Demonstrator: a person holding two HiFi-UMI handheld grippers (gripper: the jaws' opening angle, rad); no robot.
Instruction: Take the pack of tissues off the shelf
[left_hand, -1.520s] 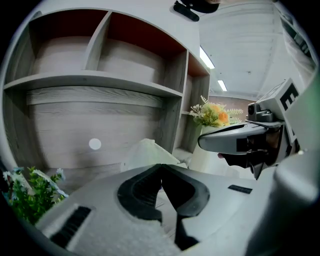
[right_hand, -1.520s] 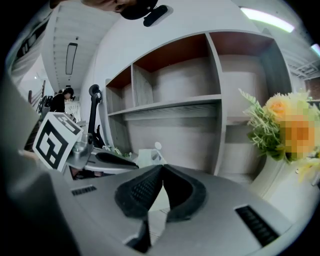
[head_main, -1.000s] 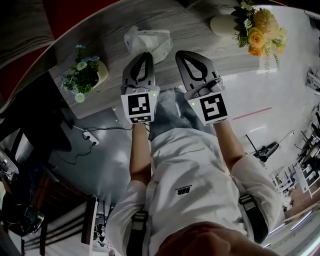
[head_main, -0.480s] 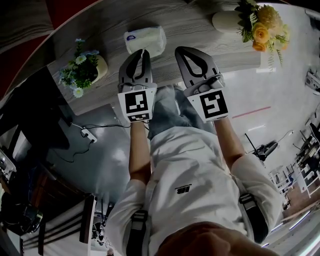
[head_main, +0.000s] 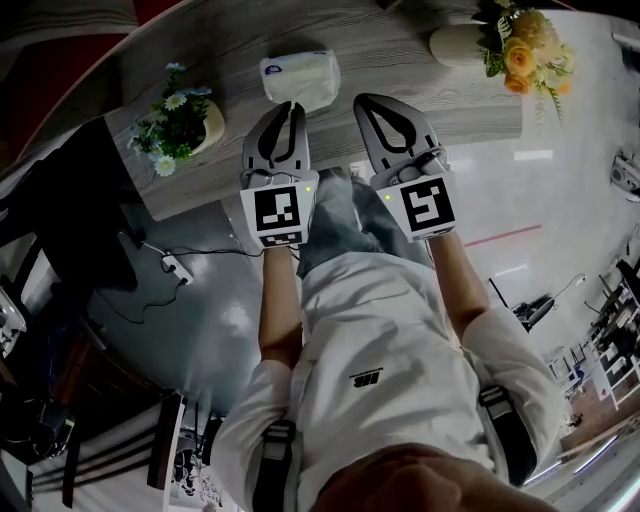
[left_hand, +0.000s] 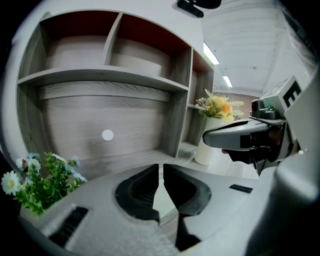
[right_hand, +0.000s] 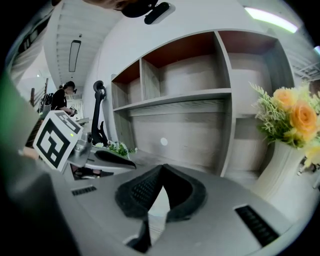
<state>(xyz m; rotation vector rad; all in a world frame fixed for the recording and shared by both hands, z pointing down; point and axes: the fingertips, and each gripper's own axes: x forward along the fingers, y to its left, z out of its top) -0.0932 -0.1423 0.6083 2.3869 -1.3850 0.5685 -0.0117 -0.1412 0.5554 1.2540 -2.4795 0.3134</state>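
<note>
The pack of tissues (head_main: 300, 77), white with a small blue mark, lies flat on the grey wooden ledge (head_main: 400, 60) of the shelf unit. My left gripper (head_main: 290, 106) is shut and empty, its tip just short of the pack's near edge. My right gripper (head_main: 364, 101) sits beside it to the right, also shut on nothing. In the left gripper view the jaws of the left gripper (left_hand: 161, 166) meet in front of the empty shelf compartments (left_hand: 110, 75). The pack does not show in that view. Ahead of the right gripper (right_hand: 161, 167) stand the same open shelves.
A small pot of white and blue flowers (head_main: 178, 118) stands left of the pack. A white vase with yellow flowers (head_main: 520, 50) stands at the ledge's right end, near the right gripper. A cable and power strip (head_main: 175, 268) lie on the floor below.
The tissue pack was blurred and crumpled-looking a second ago; now it lies still and flat. Both grippers stay shut and hold nearly the same places.
</note>
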